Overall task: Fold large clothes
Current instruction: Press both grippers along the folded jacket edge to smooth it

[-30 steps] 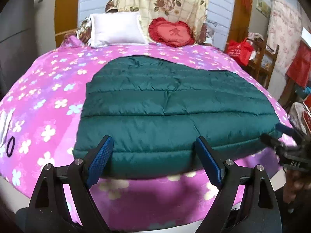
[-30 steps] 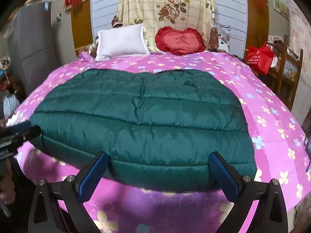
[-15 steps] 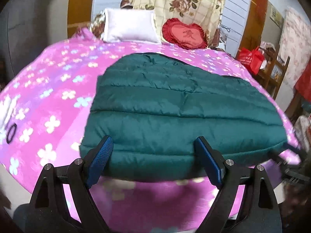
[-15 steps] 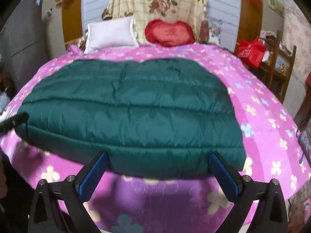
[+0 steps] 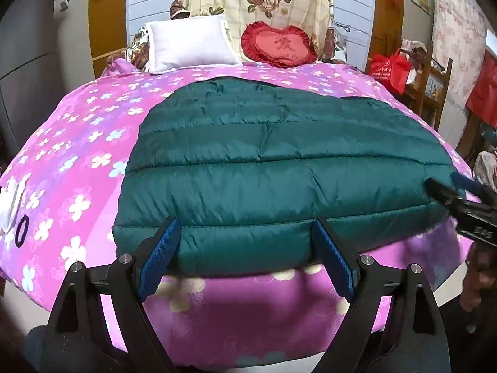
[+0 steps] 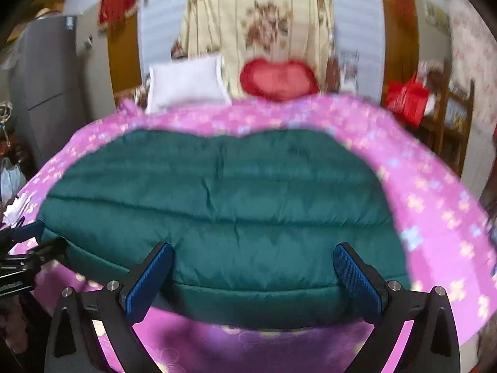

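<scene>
A dark green quilted down garment [image 5: 279, 161] lies flat on the pink flowered bed cover [image 5: 77, 161]; it also fills the middle of the right wrist view [image 6: 223, 205]. My left gripper [image 5: 245, 248] is open, its blue pads level with the garment's near hem toward its left end. My right gripper [image 6: 253, 270] is open in the same way at the near hem toward the right end. Each gripper shows at the edge of the other's view, the right one [image 5: 459, 205] and the left one [image 6: 28, 258]. Neither holds cloth.
A white pillow [image 5: 189, 43] and a red heart cushion [image 5: 279, 46] lie at the head of the bed. A red bag [image 5: 391, 68] and a wooden chair [image 5: 435, 93] stand to the right. A black ring [image 5: 21, 227] lies on the cover at left.
Both grippers have moved closer to the garment's near hem, still open. The right wrist view is blurred from motion.
</scene>
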